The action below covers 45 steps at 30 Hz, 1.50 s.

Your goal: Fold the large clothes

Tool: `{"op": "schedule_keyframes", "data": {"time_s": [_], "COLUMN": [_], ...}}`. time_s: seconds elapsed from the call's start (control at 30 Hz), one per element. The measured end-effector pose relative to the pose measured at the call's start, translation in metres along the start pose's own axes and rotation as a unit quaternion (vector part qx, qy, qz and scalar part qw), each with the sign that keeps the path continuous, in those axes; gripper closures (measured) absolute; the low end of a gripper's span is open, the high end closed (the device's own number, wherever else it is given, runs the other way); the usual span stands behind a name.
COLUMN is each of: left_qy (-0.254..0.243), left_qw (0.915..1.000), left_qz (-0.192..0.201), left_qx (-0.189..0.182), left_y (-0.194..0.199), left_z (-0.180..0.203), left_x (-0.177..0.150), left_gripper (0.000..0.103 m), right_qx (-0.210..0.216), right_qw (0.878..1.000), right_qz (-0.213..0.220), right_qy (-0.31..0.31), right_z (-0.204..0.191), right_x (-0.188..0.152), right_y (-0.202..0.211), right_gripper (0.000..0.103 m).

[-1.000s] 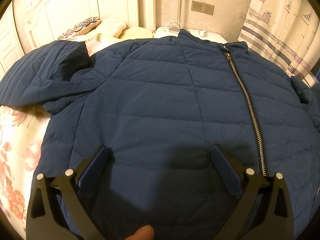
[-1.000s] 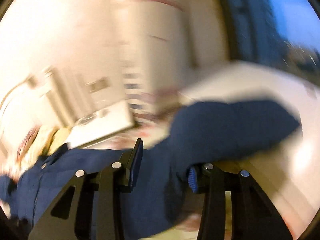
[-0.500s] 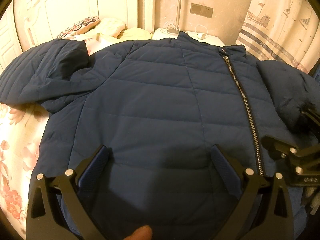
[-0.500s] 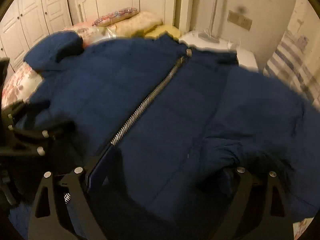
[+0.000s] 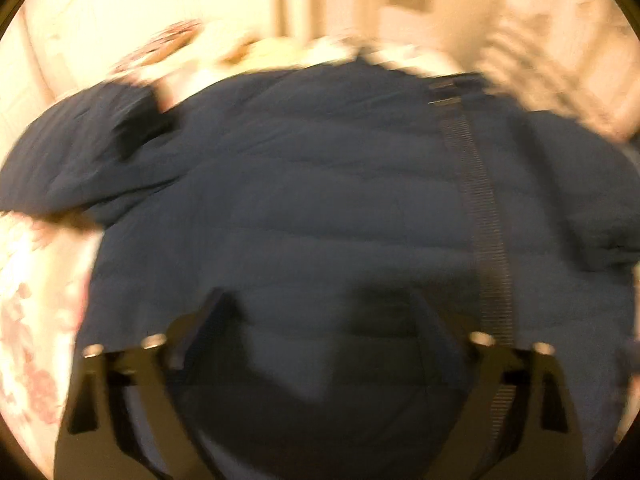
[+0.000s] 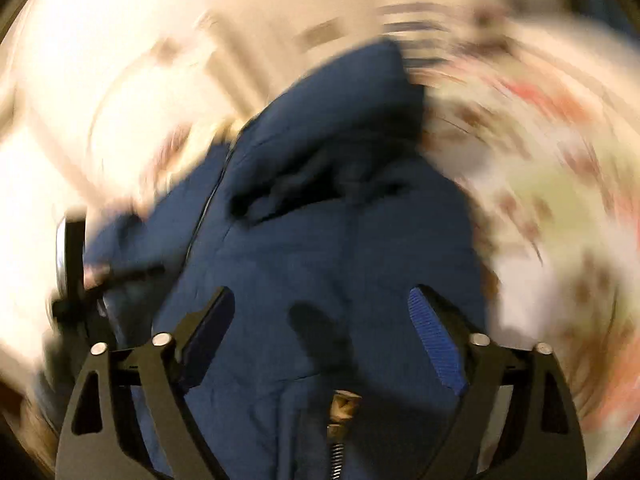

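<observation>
A navy quilted jacket (image 5: 320, 200) lies front-up on the bed, its zipper (image 5: 476, 184) running down the right half and its left sleeve (image 5: 80, 152) spread out to the left. My left gripper (image 5: 324, 304) is open and empty over the lower front of the jacket. In the right wrist view the jacket (image 6: 320, 240) fills the middle, with its right sleeve (image 6: 352, 100) lying folded on the body. My right gripper (image 6: 320, 304) is open and empty over it. Both views are blurred by motion.
A floral bedsheet (image 5: 32, 300) shows at the left edge of the jacket and at the right in the right wrist view (image 6: 560, 200). Pillows (image 5: 168, 44) and a white headboard (image 5: 120, 8) stand behind. A striped curtain (image 5: 560, 60) hangs at the back right.
My right gripper has let go of the right sleeve, which now lies over the jacket body, and has swung away fast. My left gripper has started to move; both views are blurred.
</observation>
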<state>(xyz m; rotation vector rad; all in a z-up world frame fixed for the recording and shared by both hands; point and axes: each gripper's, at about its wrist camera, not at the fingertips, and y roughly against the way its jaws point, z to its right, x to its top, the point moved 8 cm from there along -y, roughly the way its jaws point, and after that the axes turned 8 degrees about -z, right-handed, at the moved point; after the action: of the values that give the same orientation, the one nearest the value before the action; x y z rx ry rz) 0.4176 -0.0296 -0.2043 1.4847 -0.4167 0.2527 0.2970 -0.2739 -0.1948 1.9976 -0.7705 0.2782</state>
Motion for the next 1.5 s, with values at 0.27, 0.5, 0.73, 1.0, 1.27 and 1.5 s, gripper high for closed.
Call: {"op": "schedule_keyframes", "data": {"time_s": [0.27,0.5,0.73,1.0,1.27,1.5], "left_qy": [-0.289,-0.371,-0.174,0.106,0.224,0.267], "left_qw": [0.9492,0.924,0.9571,0.9569,0.9392,0.9111], "left_qz": [0.118,0.091,0.158,0.151,0.097,0.252], "left_qx": [-0.043,-0.001,-0.169,-0.224,-0.242,-0.188], "left_y": [0.065,0.013,0.074,0.055,0.004,0.067], "left_z": [0.223,0.307,0.213,-0.037,-0.132,-0.146], "left_x": [0.029,0.042,0.071,0.081,0.039,0.038], "left_gripper": [0.009,0.017,0.083,0.077,0.027,0.036], "right_qx": [-0.019,-0.022,-0.015,-0.009,-0.02,-0.028], "right_qw": [1.0,0.999,1.0,1.0,1.0,0.999], "right_qz": [0.003,0.01,0.006,0.003,-0.003,-0.003], "right_qy": [0.016,0.026,0.025,0.019,0.024,0.028], "right_z": [-0.004,0.0,0.001,0.001,0.001,0.002], "right_x": [0.005,0.001,0.004,0.005,0.004,0.002], "right_y": [-0.006,-0.004,-0.006,-0.008,-0.011,-0.011], "right_gripper": [0.019,0.019,0.015,0.015,0.015,0.015]}}
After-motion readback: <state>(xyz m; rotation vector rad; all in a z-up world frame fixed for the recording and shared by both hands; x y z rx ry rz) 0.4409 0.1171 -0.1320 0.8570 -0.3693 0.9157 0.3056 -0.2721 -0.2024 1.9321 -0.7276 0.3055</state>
